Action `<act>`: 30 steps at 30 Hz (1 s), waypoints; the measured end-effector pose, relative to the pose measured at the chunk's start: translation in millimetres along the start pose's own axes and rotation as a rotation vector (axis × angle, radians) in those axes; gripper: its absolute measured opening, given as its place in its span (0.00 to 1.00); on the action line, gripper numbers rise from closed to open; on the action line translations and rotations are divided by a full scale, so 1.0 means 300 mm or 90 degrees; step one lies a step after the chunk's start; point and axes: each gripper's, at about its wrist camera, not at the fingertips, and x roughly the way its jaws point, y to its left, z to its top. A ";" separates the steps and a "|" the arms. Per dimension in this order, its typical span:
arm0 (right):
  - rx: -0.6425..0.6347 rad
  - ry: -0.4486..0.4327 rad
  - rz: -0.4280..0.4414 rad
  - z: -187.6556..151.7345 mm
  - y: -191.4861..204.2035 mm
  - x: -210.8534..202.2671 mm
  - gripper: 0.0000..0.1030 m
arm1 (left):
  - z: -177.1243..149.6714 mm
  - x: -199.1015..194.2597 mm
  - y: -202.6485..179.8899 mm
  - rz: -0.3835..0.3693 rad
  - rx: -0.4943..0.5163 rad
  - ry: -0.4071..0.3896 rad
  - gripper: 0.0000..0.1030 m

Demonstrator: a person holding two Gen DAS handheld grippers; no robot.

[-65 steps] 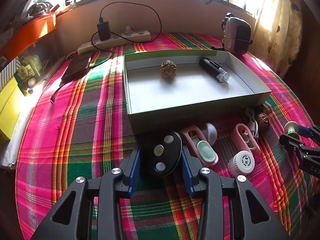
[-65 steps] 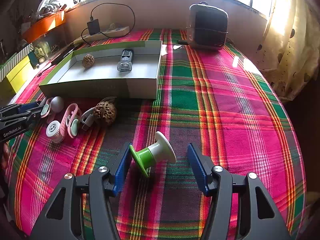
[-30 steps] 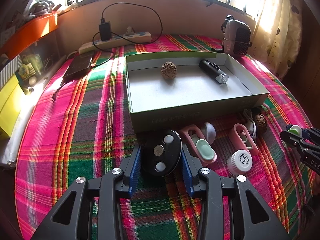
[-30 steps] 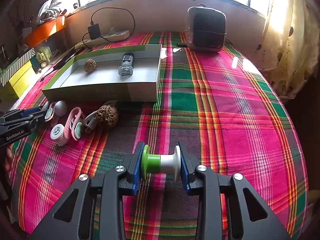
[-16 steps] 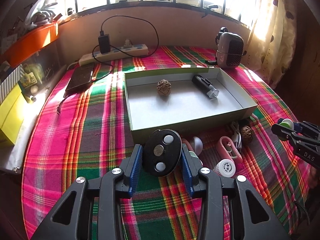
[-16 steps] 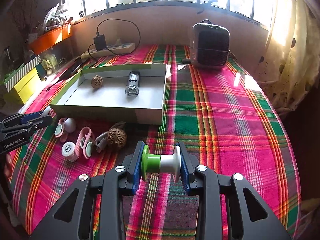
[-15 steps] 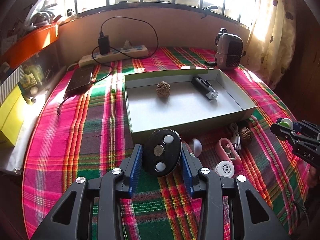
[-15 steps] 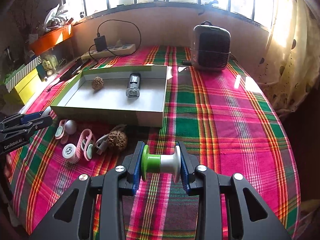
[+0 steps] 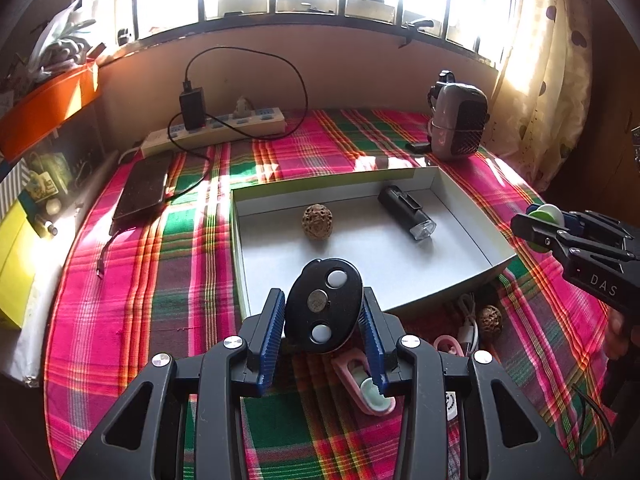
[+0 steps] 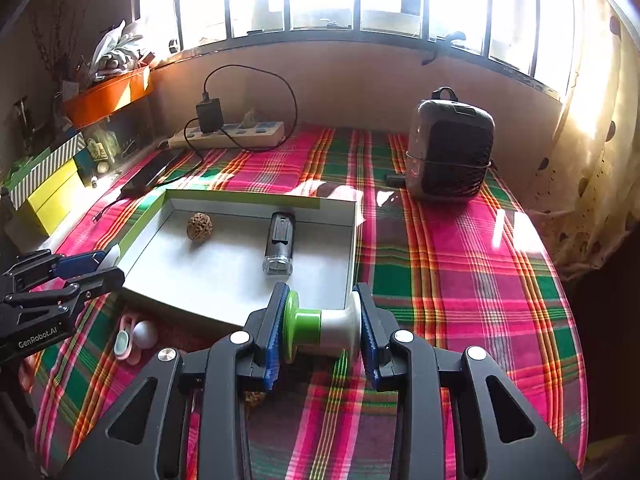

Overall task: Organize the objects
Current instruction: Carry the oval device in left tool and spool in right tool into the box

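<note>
Both loads are now lifted off the plaid-covered surface (image 9: 168, 312) toward the shallow white cardboard tray (image 9: 460, 280): left gripper (image 9: 323, 332) jaws clamp the black oval three-button remote (image 9: 323, 306), right gripper (image 10: 320, 330) jaws the green-and-white plastic spool (image 10: 322, 330), leaving only release.

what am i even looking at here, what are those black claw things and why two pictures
Each picture comes from a camera on a hand-held claw, looking along its blue pads.

The left claw grips a black oval remote.

The right claw grips a green and white spool.

Both hover near an open box on a plaid cloth. In the box lie a walnut and a small black torch. Pink clips lie in front of the box.
</note>
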 end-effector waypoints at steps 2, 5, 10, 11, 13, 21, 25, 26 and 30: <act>0.003 0.000 0.002 0.024 -0.003 0.027 0.33 | 0.016 0.020 0.005 0.001 -0.001 0.003 0.34; 0.012 0.003 0.008 0.057 -0.012 0.069 0.33 | 0.033 0.048 0.017 -0.002 -0.010 0.008 0.34; 0.005 0.007 0.012 0.097 0.002 0.134 0.33 | 0.056 0.097 0.030 0.000 -0.017 0.018 0.34; 0.002 0.006 0.012 0.104 0.007 0.146 0.33 | 0.059 0.106 0.033 0.001 -0.019 0.021 0.34; -0.004 0.009 0.003 0.117 0.011 0.173 0.33 | 0.067 0.119 0.036 0.001 -0.020 0.024 0.34; -0.012 0.020 -0.016 0.164 0.013 0.268 0.33 | 0.085 0.167 0.040 0.003 -0.022 0.032 0.34; -0.014 0.031 -0.021 0.175 0.011 0.311 0.33 | 0.089 0.187 0.043 0.005 -0.024 0.037 0.34; -0.015 0.034 -0.024 0.176 0.013 0.321 0.33 | 0.090 0.192 0.044 0.007 -0.025 0.038 0.34; -0.016 0.041 -0.025 0.176 0.013 0.347 0.33 | 0.096 0.208 0.051 0.010 -0.032 0.044 0.34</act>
